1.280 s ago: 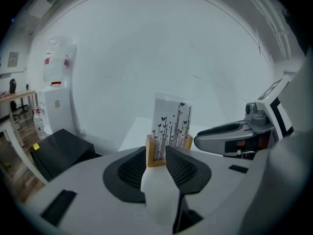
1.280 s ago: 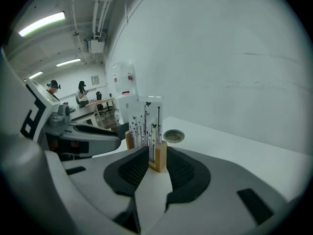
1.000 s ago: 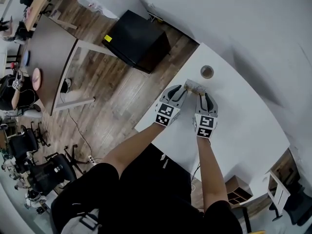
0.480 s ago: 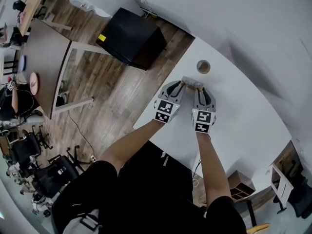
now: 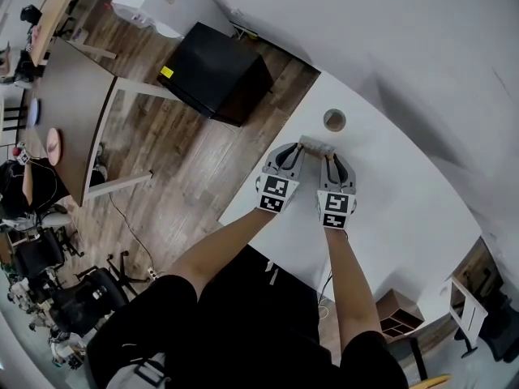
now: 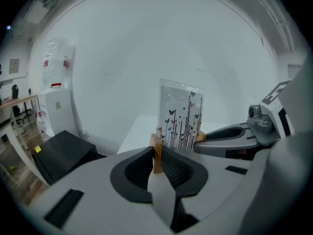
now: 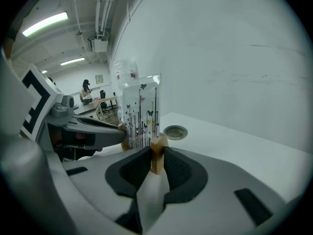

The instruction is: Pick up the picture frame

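A: Where is the frame (image 5: 317,145)?

B: Upright on the table (image 5: 389,209), just beside the round port (image 5: 334,120), on the person's side of it.

A: And the grippers?

B: The right gripper (image 7: 157,154) pinches one wooden foot (image 7: 157,143). The left gripper (image 6: 157,154) has its jaws closing on the other foot (image 6: 156,145). The person should squeeze evenly, then raise both together, keeping the frame level.

A black box (image 5: 215,71) stands on wooden flooring (image 5: 186,160) near a white table (image 5: 405,209) with a round cap (image 5: 334,120).
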